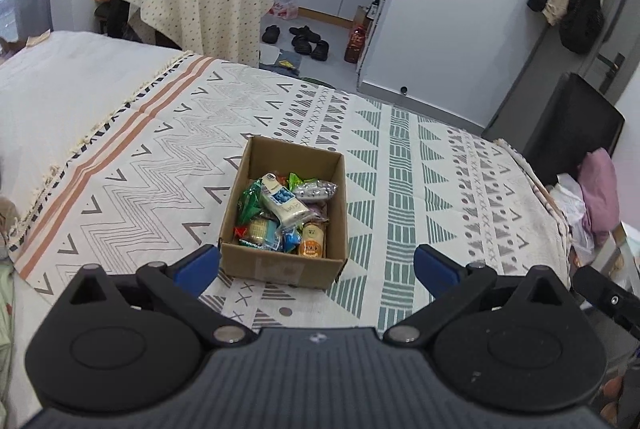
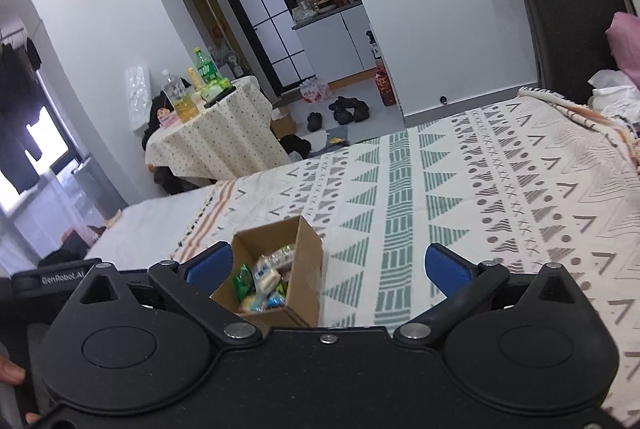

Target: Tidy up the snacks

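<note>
An open cardboard box (image 1: 339,189) stands on the patterned bedspread (image 1: 168,157), filled with several wrapped snacks: a cream packet with blue berries (image 1: 285,203), green packets (image 1: 250,203) and a small brown jar (image 1: 313,239). My left gripper (image 1: 318,267) hovers just in front of the box's near wall, open and holding nothing, its blue pads (image 1: 198,265) set wide apart. In the right wrist view the same box (image 2: 310,261) sits low and left between the fingers of my right gripper (image 2: 328,269), which is open and holds nothing. The left gripper's body (image 2: 52,277) shows at the left edge.
A small round table (image 1: 208,1) with a dotted cloth carries bottles and a green pack beyond the bed. Shoes (image 1: 304,39) lie on the floor near the kitchen doorway. A black chair (image 1: 568,117) and piled clothes (image 1: 596,189) stand at the bed's right side.
</note>
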`<state>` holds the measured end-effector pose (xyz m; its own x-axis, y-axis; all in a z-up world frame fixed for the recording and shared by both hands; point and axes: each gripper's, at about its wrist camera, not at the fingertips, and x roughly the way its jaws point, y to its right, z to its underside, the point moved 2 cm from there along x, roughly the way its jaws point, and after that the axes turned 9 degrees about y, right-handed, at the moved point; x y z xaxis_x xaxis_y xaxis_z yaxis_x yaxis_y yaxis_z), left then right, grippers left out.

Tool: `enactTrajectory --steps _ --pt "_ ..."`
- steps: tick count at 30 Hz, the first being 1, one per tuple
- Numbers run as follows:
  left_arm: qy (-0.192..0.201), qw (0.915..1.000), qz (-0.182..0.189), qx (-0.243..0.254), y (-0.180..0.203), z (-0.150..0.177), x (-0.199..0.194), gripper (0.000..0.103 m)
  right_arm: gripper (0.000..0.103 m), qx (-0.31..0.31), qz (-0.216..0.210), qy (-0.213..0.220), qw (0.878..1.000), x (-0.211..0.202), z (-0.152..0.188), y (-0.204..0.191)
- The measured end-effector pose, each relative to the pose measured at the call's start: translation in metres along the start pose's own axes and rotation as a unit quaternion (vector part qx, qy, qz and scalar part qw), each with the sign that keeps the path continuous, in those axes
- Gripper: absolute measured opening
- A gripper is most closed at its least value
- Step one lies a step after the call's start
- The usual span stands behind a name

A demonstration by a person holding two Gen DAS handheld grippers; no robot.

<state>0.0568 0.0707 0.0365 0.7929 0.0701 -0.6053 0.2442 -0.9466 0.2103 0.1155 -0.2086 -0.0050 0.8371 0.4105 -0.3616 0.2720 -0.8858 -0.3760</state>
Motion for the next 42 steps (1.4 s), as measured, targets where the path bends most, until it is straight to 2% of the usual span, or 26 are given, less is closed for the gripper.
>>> enactTrajectory --steps 14,23,33,42 --pt "0.007 0.9952 0.035 0.091 0.023 0.02 -0.034 0.103 0.103 -0.013 0.034 0.0 0.999 -0.048 0.008 0.005" --pt "0.018 0.9919 0.026 0.123 0.03 0.029 -0.056 0.103 0.103 -0.04 0.035 0.005 0.999 -0.07 0.013 -0.003" --pt "0.024 0.9921 0.018 0.122 0.024 0.037 -0.075 0.103 0.103 -0.073 0.026 -0.005 0.997 -0.076 0.023 -0.021" --pt "0.017 0.9915 0.02 0.127 0.023 0.043 -0.075 0.103 0.103 -0.067 0.028 -0.009 0.997 -0.079 0.027 -0.019"
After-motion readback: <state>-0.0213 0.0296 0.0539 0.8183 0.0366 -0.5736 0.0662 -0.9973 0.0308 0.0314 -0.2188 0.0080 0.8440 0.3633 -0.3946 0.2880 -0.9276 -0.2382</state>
